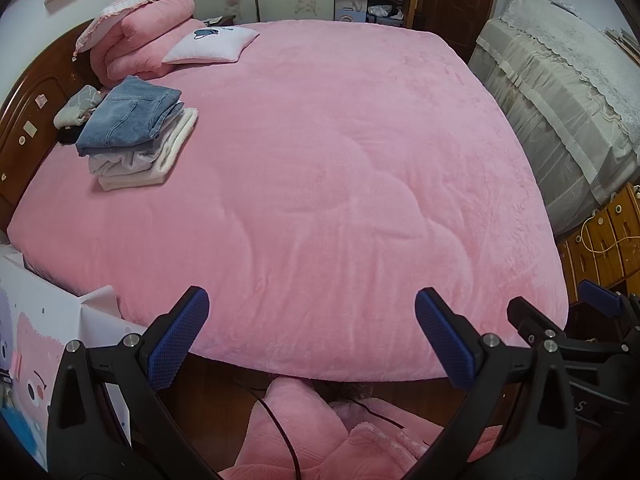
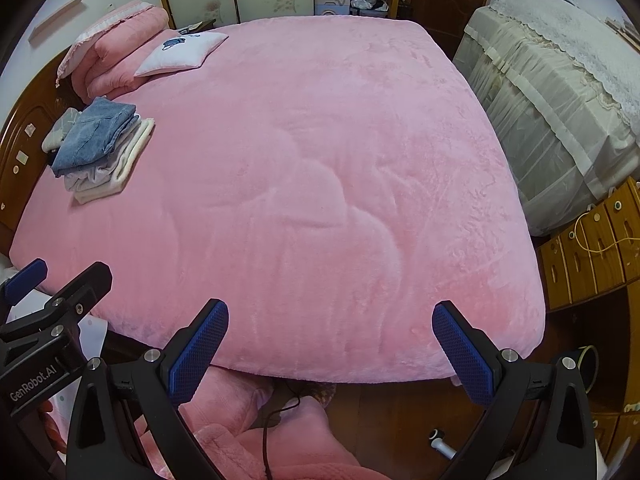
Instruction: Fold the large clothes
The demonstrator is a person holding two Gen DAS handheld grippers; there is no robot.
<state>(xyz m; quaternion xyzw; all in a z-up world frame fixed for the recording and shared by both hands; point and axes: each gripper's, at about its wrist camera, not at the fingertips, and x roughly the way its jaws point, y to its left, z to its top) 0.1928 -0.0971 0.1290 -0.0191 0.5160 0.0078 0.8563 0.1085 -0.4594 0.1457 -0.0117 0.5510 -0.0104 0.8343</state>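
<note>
**Pink bed, folded stack by the headboard**

Pink plush bedding [image 1: 320, 160] covers the whole bed before us. On it, near the brown wooden headboard [image 1: 28, 120], we see a stack of folded clothes [image 1: 136, 140]: blue denim on top, pale grey and cream layers beneath. Beyond it lie a folded pink quilt [image 1: 140, 36] and a small white cushion [image 1: 210, 44]. Our left gripper [image 1: 312, 338] and right gripper [image 2: 330, 350] both hang released over the bed's near edge, jaws spread wide, grasping nothing. Below them, pink fleece fabric [image 2: 240, 440] lies on the floor.
</note>
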